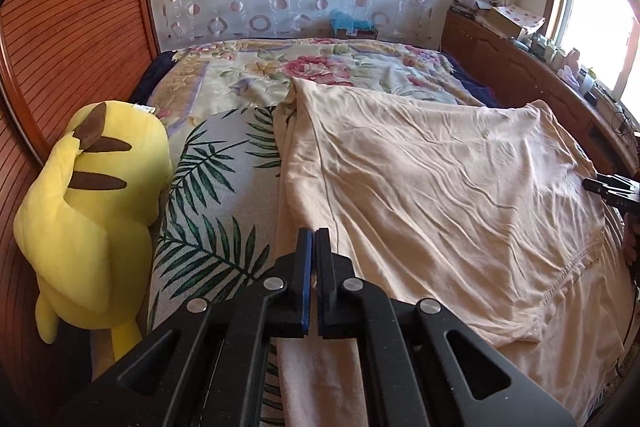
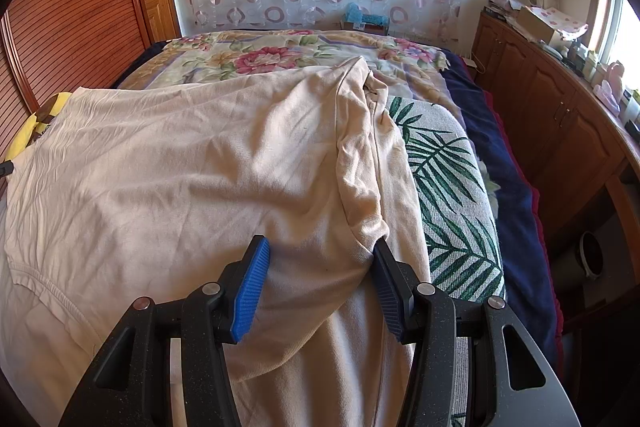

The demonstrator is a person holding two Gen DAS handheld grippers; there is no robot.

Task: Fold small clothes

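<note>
A wrinkled cream garment lies spread over a palm-leaf cushion on the bed. My left gripper is shut at the garment's left edge; I cannot tell whether cloth is pinched between the pads. In the right wrist view the same garment fills the middle, with a folded sleeve ridge on its right side. My right gripper is open, its blue pads straddling the cloth near the sleeve end, just above it. The right gripper's tip also shows in the left wrist view.
A yellow plush toy lies left of the cushion against a wooden wardrobe. A floral bedspread covers the far bed. A wooden cabinet with clutter runs along the right under a window. A blue toy sits by the curtain.
</note>
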